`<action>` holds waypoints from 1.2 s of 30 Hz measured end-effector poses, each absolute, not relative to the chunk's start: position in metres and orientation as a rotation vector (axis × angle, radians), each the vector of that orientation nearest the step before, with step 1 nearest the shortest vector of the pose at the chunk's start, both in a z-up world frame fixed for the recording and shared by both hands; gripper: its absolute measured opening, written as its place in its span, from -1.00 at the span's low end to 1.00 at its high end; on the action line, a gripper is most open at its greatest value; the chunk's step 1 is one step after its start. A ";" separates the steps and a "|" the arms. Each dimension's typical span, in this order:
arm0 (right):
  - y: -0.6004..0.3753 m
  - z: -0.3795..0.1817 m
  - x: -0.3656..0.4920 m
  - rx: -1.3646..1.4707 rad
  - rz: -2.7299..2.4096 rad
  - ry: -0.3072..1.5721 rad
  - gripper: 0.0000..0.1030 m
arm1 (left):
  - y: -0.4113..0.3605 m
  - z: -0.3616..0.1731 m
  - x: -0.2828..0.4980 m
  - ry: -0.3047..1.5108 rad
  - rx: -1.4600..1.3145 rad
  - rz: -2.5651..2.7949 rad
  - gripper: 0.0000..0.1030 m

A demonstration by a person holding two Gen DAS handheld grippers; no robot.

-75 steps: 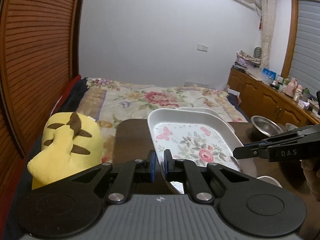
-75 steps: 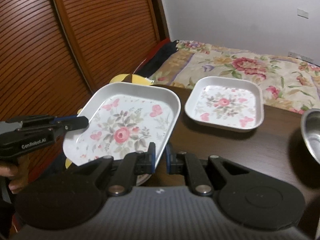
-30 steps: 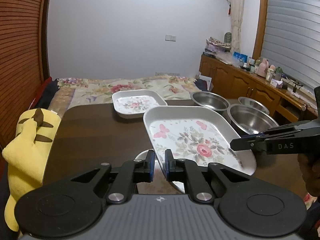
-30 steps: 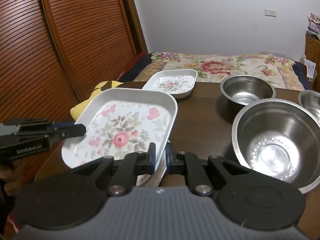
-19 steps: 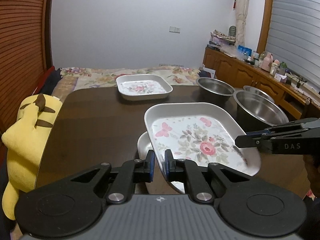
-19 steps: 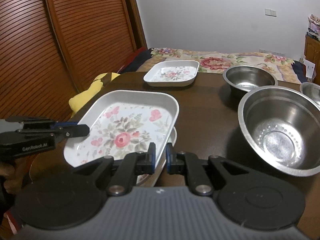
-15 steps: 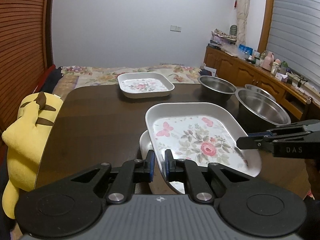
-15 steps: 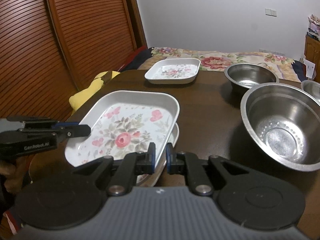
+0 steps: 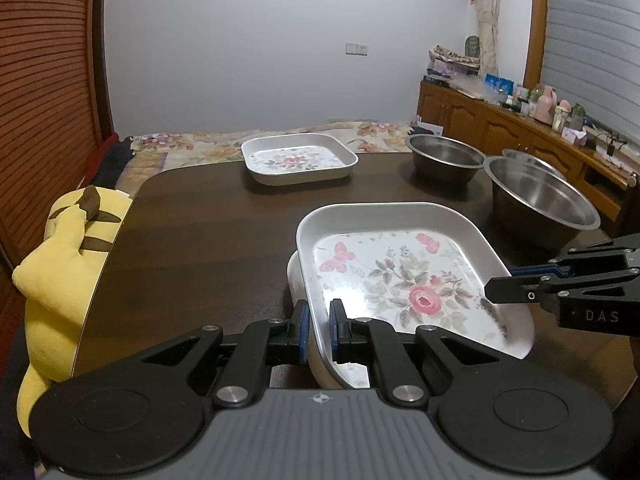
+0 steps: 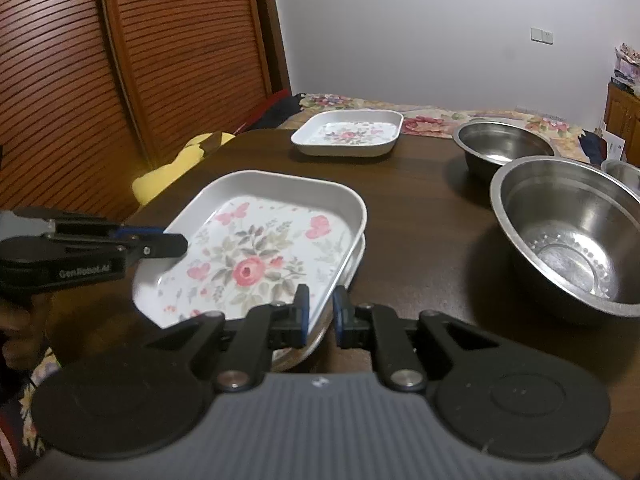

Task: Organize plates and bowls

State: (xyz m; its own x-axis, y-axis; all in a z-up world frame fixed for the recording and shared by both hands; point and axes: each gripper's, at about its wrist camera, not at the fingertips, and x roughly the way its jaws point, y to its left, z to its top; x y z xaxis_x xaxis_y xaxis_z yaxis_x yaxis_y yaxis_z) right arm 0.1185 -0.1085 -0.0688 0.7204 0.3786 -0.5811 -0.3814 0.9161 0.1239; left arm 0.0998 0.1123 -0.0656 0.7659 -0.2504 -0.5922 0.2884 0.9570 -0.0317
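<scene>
A large white floral tray (image 9: 404,280) is held at both sides: my left gripper (image 9: 319,330) is shut on its near-left rim, and my right gripper (image 10: 320,316) is shut on its opposite rim. The tray (image 10: 256,252) sits just over another white dish (image 9: 294,280), whose rim (image 10: 356,260) peeks out beneath it. A smaller floral tray (image 9: 298,158) stands at the table's far side, also seen in the right wrist view (image 10: 348,132). Steel bowls stand to the right: a large one (image 10: 572,232) and a smaller one (image 10: 502,146).
The dark wooden table (image 9: 192,240) carries everything. A yellow plush toy (image 9: 64,280) leans at its left edge. A third steel bowl (image 9: 532,158) sits behind the large one. A bed (image 9: 192,140) lies beyond the table, and wooden cabinets (image 9: 500,128) line the right wall.
Both grippers have carried the large floral tray back from over the bed and lowered it toward the table, onto the white dish beneath. The grips have stayed shut.
</scene>
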 end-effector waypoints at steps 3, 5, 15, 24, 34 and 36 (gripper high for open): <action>-0.105 -0.068 0.120 -0.008 0.415 0.637 -0.72 | 0.112 -0.068 0.100 0.637 0.069 -0.289 -0.79; -0.104 -0.069 0.120 -0.008 0.415 0.638 -0.72 | 0.112 -0.069 0.100 0.640 0.070 -0.285 -0.79; -0.103 -0.071 0.124 0.011 0.414 0.627 -0.70 | 0.110 -0.074 0.099 0.619 0.074 -0.260 -0.79; -0.107 -0.076 0.125 0.041 0.419 0.631 -0.69 | 0.113 -0.074 0.100 0.627 0.051 -0.263 -0.79; -0.124 -0.056 0.121 0.072 0.415 0.583 -0.69 | 0.115 -0.057 0.097 0.588 0.035 -0.272 -0.79; -0.128 -0.051 0.120 0.083 0.413 0.572 -0.69 | 0.114 -0.053 0.097 0.581 0.038 -0.278 -0.79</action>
